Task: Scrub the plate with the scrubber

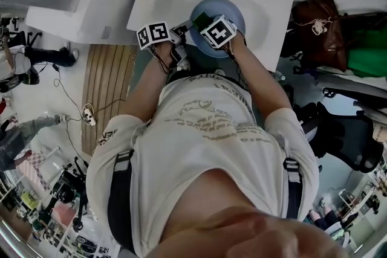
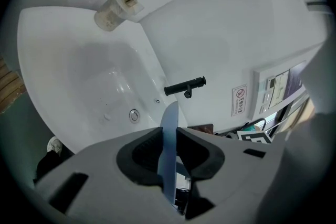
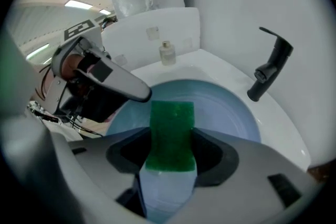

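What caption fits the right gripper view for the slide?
The right gripper clamps the green scrubber over the blue plate, which the left gripper holds by its rim above the sink.

Bright, even light is cast from above; strip lights (image 3: 79, 4) are caught in the right gripper view. Soft glare is spread over the white sink (image 2: 79, 76). Both gripper views are bent and ringed dark at the edges. The plate (image 2: 168, 134) is blurred close to the lens.
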Demonstrator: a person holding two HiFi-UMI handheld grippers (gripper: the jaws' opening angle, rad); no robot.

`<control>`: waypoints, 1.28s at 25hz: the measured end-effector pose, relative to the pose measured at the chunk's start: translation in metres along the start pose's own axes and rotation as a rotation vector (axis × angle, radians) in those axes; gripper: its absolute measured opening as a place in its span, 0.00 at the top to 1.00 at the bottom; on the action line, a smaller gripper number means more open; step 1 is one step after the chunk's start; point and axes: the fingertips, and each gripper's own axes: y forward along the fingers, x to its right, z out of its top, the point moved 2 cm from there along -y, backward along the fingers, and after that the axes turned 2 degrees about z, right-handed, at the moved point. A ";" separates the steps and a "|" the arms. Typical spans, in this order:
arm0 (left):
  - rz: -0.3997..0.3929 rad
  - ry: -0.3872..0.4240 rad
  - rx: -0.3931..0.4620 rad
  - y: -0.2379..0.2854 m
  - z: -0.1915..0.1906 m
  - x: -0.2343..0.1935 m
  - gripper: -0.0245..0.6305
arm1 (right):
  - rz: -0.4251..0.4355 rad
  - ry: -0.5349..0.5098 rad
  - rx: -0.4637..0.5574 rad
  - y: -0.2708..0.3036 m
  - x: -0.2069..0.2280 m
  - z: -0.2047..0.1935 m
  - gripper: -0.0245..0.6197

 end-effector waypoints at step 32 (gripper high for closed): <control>0.063 -0.251 0.111 0.008 0.026 -0.041 0.83 | -0.557 0.288 1.002 -0.234 0.055 -0.005 0.59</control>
